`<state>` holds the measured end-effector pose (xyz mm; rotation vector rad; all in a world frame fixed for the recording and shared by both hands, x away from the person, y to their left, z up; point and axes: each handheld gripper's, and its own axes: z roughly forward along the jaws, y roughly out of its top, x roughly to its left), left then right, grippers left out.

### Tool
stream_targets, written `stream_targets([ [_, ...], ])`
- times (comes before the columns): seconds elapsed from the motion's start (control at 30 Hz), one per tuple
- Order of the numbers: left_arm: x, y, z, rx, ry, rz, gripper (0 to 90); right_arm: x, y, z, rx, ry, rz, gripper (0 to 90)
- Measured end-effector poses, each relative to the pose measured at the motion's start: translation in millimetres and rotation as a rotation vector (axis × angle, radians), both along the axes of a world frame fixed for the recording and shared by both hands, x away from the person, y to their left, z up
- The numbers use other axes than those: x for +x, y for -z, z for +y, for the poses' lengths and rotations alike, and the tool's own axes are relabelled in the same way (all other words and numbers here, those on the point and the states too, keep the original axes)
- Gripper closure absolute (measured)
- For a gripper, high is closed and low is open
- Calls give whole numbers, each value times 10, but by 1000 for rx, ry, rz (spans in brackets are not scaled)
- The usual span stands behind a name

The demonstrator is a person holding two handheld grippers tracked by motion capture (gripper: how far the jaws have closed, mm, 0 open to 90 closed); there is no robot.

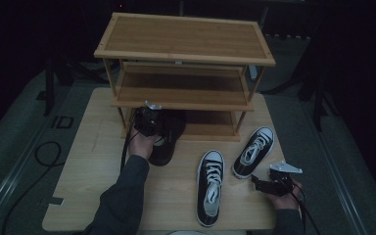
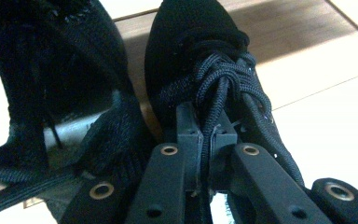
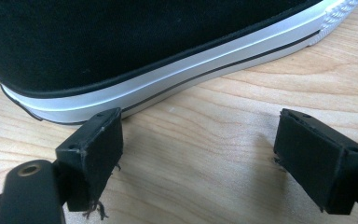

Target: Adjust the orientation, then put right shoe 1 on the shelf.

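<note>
**Black knit shoe pinched by the laces, right side idle by a sneaker**

Left gripper (image 2: pixel 205 135) clamped shut on the laces (image 2: pixel 223 79) of an all-black shoe (image 2: pixel 191 42). In the left gripper view, lace bundle squeezed right between the two pads, shoe body stretching away from the jaws, toe far end, heel opening closest to the camera. Long axis pretty much in line with the jaws. Second black shoe (image 2: pixel 60 84) just beside it on the left, touching or nearly so, hard to tell which.

From the high view, left gripper (image 1: pixel 148 120) sitting at the front left of the wooden shoe rack (image 1: pixel 186 54), right at the lowest shelf. Black shoe (image 1: pixel 169 139) under it, heel end toward the table's near side, toe aimed in under the bottom shelf, tilted a bit. Too dark there to separate the two black shoes cleanly.

Right gripper (image 3: pixel 214 154) wide open, nothing between the pads. Bare table (image 3: pixel 223 112) in the gap, and the white-striped sole of a black canvas sneaker (image 3: pixel 135 56) just past the left pad, close but not gripped. Sole running diagonally across the right gripper view.

High view again: right gripper (image 1: pixel 259 183) low on the table near the right front edge, jaws pointing left toward the near sneaker (image 1: pixel 210 188), which lies lengthwise, toe away from the person. Other sneaker (image 1: pixel 254 152) angled, toe toward the rack's right leg.
</note>
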<state>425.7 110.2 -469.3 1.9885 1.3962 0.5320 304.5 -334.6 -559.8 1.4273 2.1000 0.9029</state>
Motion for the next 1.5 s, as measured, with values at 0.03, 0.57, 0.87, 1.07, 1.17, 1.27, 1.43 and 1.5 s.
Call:
stream_targets([
  [0.03, -1, 11, 7, 5, -2, 0, 868, 0, 0, 0, 0, 0, 0, 155],
  [0.57, -177, -81, 122, -49, 18, -36, 585, 0, 0, 0, 0, 0, 0, 155],
  [0.87, -373, -201, 223, -78, 37, -69, 561, 0, 0, 0, 0, 0, 0, 155],
  [1.07, -535, -327, 253, -61, 52, -92, 548, 0, 0, 0, 0, 0, 0, 155],
  [1.17, -602, -366, 266, -61, 63, -91, 543, 0, 0, 0, 0, 0, 0, 155],
  [1.27, -663, -387, 289, -63, 74, -90, 543, 0, 0, 0, 0, 0, 0, 155],
  [1.43, -767, -394, 355, -63, 77, -96, 550, 1, 0, 0, 0, 0, 0, 155],
  [1.5, -809, -379, 397, -64, 68, -96, 560, 1, 0, 0, 0, 0, 0, 155],
])
